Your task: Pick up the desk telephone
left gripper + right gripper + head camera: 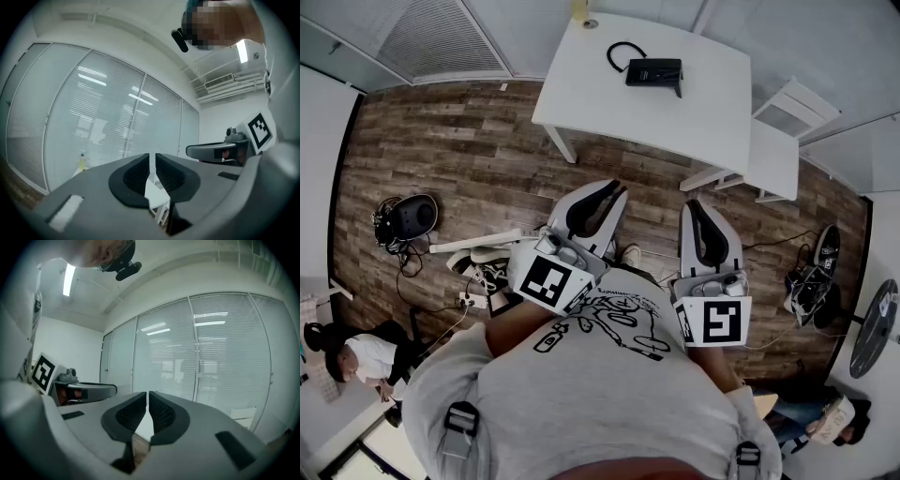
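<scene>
Both tools are empty: the left gripper [609, 189] and the right gripper [697, 206] keep their jaws pressed together, side by side near the person. The desk telephone [654, 71] lies well apart on the far white table [600, 98].

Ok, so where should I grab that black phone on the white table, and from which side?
I'd take the desk telephone across its shorter width, coming down from above on the near side. It lies flat on the table, and its cord loops off its far corner, leftward in the head view, so avoid that end. The handset is too small to make out.
</scene>
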`<move>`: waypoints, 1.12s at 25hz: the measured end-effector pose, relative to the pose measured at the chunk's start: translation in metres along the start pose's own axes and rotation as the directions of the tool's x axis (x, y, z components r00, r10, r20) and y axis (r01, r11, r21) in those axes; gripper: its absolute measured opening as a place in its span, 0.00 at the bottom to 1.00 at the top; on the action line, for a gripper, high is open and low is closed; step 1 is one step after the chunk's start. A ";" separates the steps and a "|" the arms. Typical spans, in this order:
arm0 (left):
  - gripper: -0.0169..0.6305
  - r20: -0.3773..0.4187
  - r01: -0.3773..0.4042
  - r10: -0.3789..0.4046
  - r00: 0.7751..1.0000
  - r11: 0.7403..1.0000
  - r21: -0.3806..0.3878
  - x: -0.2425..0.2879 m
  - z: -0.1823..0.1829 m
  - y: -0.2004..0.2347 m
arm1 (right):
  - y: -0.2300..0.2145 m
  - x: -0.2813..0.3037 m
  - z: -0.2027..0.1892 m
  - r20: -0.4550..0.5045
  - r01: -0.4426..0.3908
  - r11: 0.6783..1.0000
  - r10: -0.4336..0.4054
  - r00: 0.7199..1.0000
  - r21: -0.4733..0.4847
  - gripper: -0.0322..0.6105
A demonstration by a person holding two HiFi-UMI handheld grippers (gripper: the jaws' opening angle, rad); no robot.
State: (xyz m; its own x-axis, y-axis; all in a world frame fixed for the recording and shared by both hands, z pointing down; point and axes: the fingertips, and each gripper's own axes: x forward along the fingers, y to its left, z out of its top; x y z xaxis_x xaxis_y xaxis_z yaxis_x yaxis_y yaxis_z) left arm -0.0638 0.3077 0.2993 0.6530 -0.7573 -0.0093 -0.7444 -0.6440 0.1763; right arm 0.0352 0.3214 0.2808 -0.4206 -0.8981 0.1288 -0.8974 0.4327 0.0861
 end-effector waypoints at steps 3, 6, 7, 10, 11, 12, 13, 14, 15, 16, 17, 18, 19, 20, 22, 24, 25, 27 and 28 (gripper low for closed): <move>0.08 -0.012 -0.003 0.003 1.000 1.000 -0.005 -0.008 -0.003 0.007 | 0.007 0.002 0.000 0.009 0.007 1.000 -0.007 1.000 0.012 0.08; 0.08 -0.022 -0.007 0.007 1.000 1.000 -0.006 -0.011 -0.005 0.015 | 0.011 0.006 0.001 0.020 0.016 1.000 -0.016 1.000 0.025 0.08; 0.08 -0.023 -0.008 0.008 1.000 1.000 -0.005 -0.012 -0.005 0.018 | 0.012 0.009 0.001 0.021 0.015 0.999 -0.016 1.000 0.028 0.08; 0.08 -0.023 -0.012 0.012 1.000 1.000 -0.012 -0.014 -0.004 0.023 | 0.013 0.015 0.001 0.017 0.013 0.999 -0.013 1.000 0.034 0.08; 0.08 -0.025 -0.013 0.012 1.000 1.000 -0.013 -0.013 -0.004 0.024 | 0.013 0.017 0.001 0.017 0.013 0.999 -0.014 1.000 0.036 0.08; 0.08 -0.027 -0.012 0.012 1.000 1.000 -0.015 -0.012 -0.005 0.026 | 0.012 0.019 0.001 0.017 0.013 0.999 -0.014 1.000 0.037 0.08; 0.08 -0.031 -0.012 0.012 0.999 1.000 -0.016 -0.010 -0.005 0.028 | 0.011 0.022 0.001 0.018 0.013 0.999 -0.013 1.000 0.038 0.08; 0.08 -0.033 -0.013 0.012 0.999 1.000 -0.018 -0.007 -0.006 0.030 | 0.010 0.025 0.001 0.018 0.011 0.999 -0.012 1.000 0.039 0.08; 0.08 -0.034 -0.014 0.013 0.999 1.000 -0.018 -0.005 -0.006 0.033 | 0.009 0.028 0.001 0.018 0.009 0.999 -0.010 1.000 0.039 0.08; 0.08 -0.034 -0.015 0.014 0.999 1.000 -0.017 -0.001 -0.006 0.035 | 0.007 0.032 0.000 0.018 0.007 0.999 -0.008 1.000 0.040 0.08; 0.08 -0.032 -0.015 0.015 0.999 1.000 -0.017 0.003 -0.005 0.037 | 0.004 0.035 0.000 0.019 0.006 0.999 -0.007 1.000 0.041 0.08; 0.08 -0.031 -0.015 0.015 0.999 1.000 -0.017 0.007 -0.005 0.038 | 0.001 0.039 -0.001 0.019 0.006 0.999 -0.006 1.000 0.043 0.08; 0.08 -0.031 -0.015 0.014 0.999 1.000 -0.019 0.011 -0.004 0.039 | -0.003 0.042 -0.001 0.020 0.007 0.999 -0.008 1.000 0.043 0.08; 0.08 -0.032 -0.014 0.014 0.999 1.000 -0.020 0.016 -0.005 0.041 | -0.008 0.045 -0.002 0.020 0.010 0.999 -0.011 1.000 0.045 0.08; 0.08 -0.037 -0.013 0.012 0.999 1.000 -0.023 0.028 -0.005 0.044 | -0.020 0.052 -0.003 0.019 0.018 0.998 -0.019 1.000 0.052 0.08; 0.08 -0.046 -0.014 0.012 0.999 1.000 -0.024 0.042 -0.007 0.049 | -0.034 0.062 -0.005 0.017 0.020 0.998 -0.021 1.000 0.057 0.08; 0.08 -0.050 -0.014 0.013 0.999 1.000 -0.023 0.050 -0.007 0.051 | -0.041 0.068 -0.005 0.017 0.020 0.998 -0.021 1.000 0.059 0.08; 0.08 -0.054 -0.016 0.015 0.998 1.000 -0.020 0.067 -0.008 0.056 | -0.055 0.079 -0.006 0.018 0.018 0.998 -0.019 1.000 0.064 0.08; 0.08 -0.055 -0.018 0.017 0.998 1.000 -0.017 0.076 -0.007 0.058 | -0.063 0.084 -0.006 0.020 0.016 0.998 -0.017 1.000 0.067 0.08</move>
State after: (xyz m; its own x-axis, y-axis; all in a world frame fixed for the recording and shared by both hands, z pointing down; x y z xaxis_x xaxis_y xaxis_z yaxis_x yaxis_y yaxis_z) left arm -0.0561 0.2132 0.3158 0.6466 -0.7613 0.0480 -0.7538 -0.6281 0.1931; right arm 0.0567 0.2192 0.2918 -0.4076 -0.9068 0.1076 -0.9109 0.4120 0.0216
